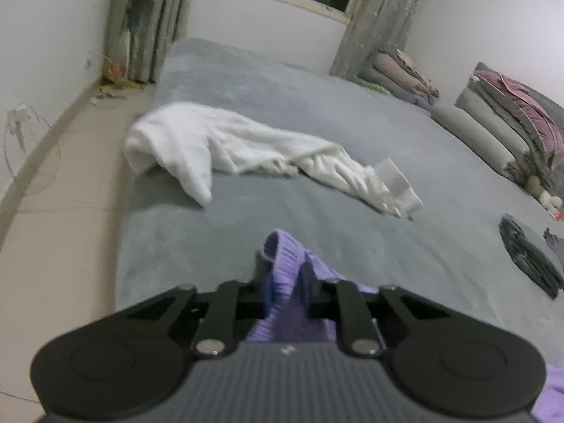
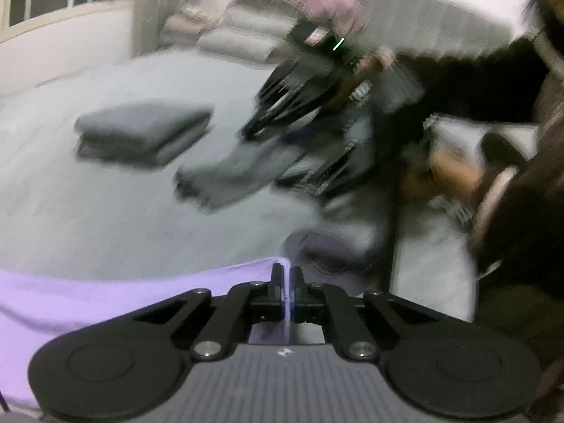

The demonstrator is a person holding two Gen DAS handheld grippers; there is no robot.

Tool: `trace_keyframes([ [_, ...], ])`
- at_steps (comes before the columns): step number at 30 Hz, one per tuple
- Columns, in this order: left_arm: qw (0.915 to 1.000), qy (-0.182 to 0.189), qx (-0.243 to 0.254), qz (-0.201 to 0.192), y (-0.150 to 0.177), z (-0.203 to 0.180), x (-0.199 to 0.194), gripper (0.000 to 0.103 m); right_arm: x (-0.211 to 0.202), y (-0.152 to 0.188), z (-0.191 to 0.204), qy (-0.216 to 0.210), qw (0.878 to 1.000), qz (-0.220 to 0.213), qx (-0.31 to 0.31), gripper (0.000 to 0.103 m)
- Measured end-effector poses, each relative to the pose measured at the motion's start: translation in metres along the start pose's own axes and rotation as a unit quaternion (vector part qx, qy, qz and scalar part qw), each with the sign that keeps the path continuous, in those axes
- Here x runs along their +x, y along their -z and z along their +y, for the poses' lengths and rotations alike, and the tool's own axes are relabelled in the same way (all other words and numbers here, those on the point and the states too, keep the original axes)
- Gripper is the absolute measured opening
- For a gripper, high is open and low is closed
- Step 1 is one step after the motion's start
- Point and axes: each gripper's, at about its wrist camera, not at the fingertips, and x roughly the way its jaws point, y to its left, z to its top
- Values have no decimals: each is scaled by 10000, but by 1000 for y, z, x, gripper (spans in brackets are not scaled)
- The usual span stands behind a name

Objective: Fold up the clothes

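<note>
Both jaws are clamped on the purple garment (image 1: 287, 264) — left gripper (image 1: 286, 282) has a thick ribbed edge bunched between its jaws, nearly closed around the wad. Right gripper (image 2: 287, 283) is pinched almost fully shut on a thin single edge of the same purple cloth, which runs off to the left of its jaws.

The garment sits right at and below both sets of jaws, over the grey bed (image 1: 246, 218). The right view is badly blurred, so I can't tell how much fabric hangs free.

For the fold, I'd say:
- Keep both grips level with each other so the held edge stays taut and straight, no sag between the jaws.
- The left bite looks bulky; the right looks thin. Watch the right one — a thin pinch is the likelier slip.
- Lay it down on the bare bed ahead of the jaws, short of the white garment (image 1: 246, 151) lying well ahead of the left jaws.
- Keep clear of the folded grey stack (image 2: 141, 134) ahead-left of the right jaws, and of the second person's grippers (image 2: 299, 105) working ahead-right.
- Release only once the cloth rests flat.
</note>
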Motion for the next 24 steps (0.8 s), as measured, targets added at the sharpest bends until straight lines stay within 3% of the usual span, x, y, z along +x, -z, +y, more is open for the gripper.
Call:
trace_keyframes([
  [3,9996,57,-210,-159,-6,5,-6,8,-2,-1,-4,144,9998,-104,-52,4],
  [11,9997,-68,-220,-42,-1,13,8,10,26,18,4,417,9969,461,-489,4],
  [15,9995,27,-309,14,-1,17,5,21,8,13,7,492,9972,160,-540,9],
  [17,9995,-24,-299,-122,-4,19,-8,27,-12,8,7,329,9983,-149,-467,21],
  [20,9994,-68,-253,-214,-4,23,-34,39,-40,5,7,-213,9973,-602,-370,25],
  [24,9993,18,-352,-119,6,36,-70,38,-76,8,9,-1189,9866,-1045,-386,25],
])
